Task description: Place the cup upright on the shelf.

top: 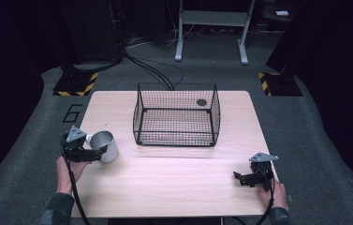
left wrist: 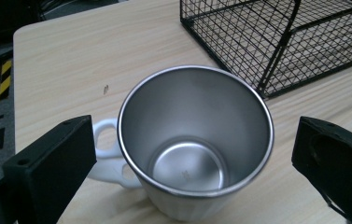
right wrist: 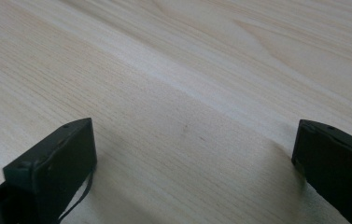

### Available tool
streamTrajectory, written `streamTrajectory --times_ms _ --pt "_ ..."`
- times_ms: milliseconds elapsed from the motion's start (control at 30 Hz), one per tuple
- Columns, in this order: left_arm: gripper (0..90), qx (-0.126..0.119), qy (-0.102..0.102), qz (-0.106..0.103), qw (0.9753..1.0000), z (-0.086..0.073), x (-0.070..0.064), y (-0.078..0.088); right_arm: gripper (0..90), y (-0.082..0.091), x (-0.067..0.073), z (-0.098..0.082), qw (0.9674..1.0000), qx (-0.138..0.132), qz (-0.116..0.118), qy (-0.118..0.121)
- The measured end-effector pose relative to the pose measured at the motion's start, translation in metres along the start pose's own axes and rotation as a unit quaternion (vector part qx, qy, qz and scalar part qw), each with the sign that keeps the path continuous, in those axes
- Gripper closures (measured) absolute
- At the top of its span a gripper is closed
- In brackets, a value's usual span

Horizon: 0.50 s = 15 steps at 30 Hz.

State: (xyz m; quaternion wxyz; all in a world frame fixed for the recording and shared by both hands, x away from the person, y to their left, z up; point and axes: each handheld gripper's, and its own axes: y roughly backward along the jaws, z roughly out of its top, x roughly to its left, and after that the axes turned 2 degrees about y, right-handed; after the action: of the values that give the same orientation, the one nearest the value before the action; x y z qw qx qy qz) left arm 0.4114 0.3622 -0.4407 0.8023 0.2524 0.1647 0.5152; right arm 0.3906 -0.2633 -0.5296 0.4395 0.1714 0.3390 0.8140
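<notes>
Mug: your steel mug (top: 105,146) stands upright on the desk (top: 174,183), to the left of the wire basket (top: 176,115) and a little nearer to you, clear of its wire.
Handle: the white handle (left wrist: 107,154) juts out on the side away from the basket, towards your left hand (top: 65,171).
Left tongs: your left tongs (top: 100,151) are spread wide around the mug. In the left gripper view one jaw sits outside the handle and the other off the far side of the rim, with a gap at each; they hold nothing.
Key relation: the mug lies straight ahead of the left tongs, between the jaws, and its long axis runs up and down. Seen from the basket, mug then tongs line up leftward, so closing should pinch handle and body together.
Right tongs: your right tongs (top: 239,178) rest low over bare desk, right of the basket and nearer to you, well apart from the mug. The jaws gape wide with only wood between them.
Nearer hand: the left, by far.
Basket: empty apart from a dark round spot (top: 202,102) near its far right corner; what that is I cannot tell.
Judgement: the grasp looks about to begin. Watch that the jaw beside the handle meets it squarely, or the mug may twist.
</notes>
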Motion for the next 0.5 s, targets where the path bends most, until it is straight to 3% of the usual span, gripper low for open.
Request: streamTrajectory --times_ms 233,467,500 --pt "0.0 0.010 -0.005 -0.002 0.9999 0.005 0.001 -0.016 0.0 0.000 0.000 0.000 1.0000 0.000 0.000 0.001" --pt "2.9 0.012 0.000 -0.015 0.9998 0.004 0.002 -0.021 0.0 0.000 0.000 0.000 1.0000 0.000 0.000 0.000" --pt "4.7 0.016 -0.007 -0.015 0.9997 0.005 0.002 -0.023 0.0 0.000 0.000 0.000 1.0000 0.000 0.000 0.000"
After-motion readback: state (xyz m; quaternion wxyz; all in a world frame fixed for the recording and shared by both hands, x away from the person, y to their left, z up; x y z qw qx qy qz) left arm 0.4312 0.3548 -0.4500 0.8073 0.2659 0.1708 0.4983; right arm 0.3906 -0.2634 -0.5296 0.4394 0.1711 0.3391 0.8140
